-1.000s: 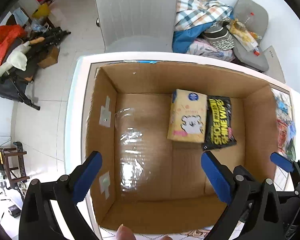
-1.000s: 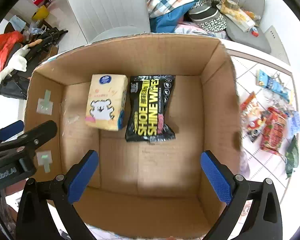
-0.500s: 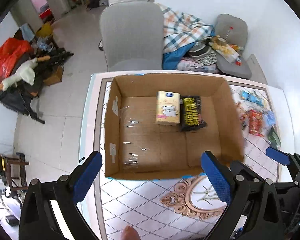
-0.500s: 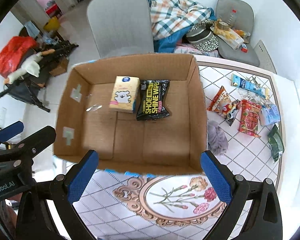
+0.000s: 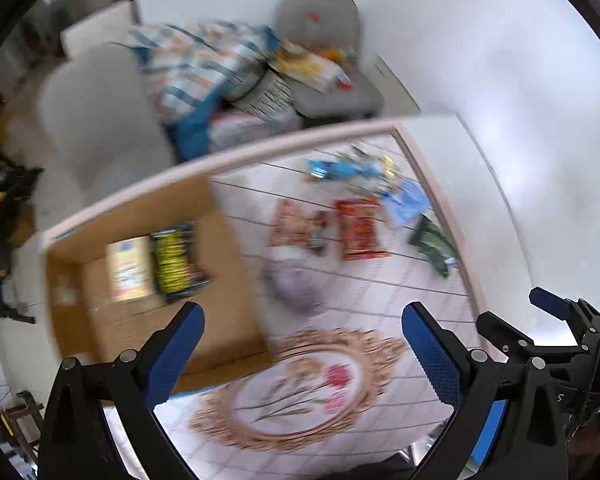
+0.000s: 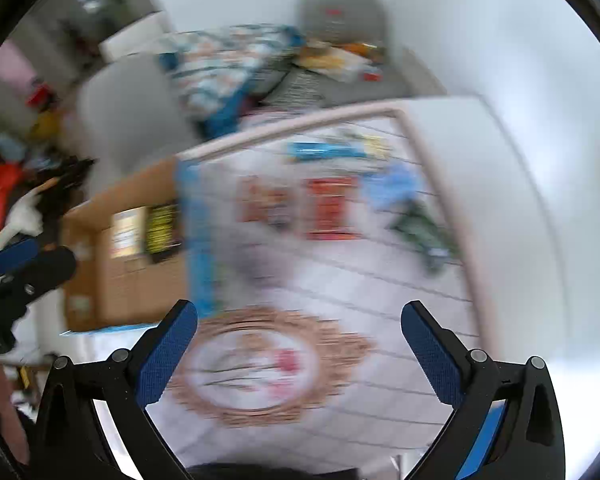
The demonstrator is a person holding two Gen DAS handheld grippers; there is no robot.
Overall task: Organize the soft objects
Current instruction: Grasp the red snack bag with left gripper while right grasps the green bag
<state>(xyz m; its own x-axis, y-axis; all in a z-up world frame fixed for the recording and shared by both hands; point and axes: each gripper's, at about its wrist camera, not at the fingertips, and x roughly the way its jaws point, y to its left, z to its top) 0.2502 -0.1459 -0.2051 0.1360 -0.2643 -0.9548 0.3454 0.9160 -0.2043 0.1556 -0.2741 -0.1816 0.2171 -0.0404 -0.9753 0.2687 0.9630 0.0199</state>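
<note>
Cardboard box (image 5: 228, 280) holds 2 packs, 1 yellow (image 5: 129, 268), 1 black (image 5: 176, 262); both grippers' jaws gape wide, empty.

Both fisheye views were bright and evenly daylit, with soft glare on the white wall (image 5: 520, 80). Heavy motion blur smeared the surface (image 6: 340, 300) and cardboard box (image 5: 140, 280), worse in the right wrist view. Each claw's frame stayed sharp. Edges bowed strongly; dark vignette ringed the corners. Shadows were faint.
</note>
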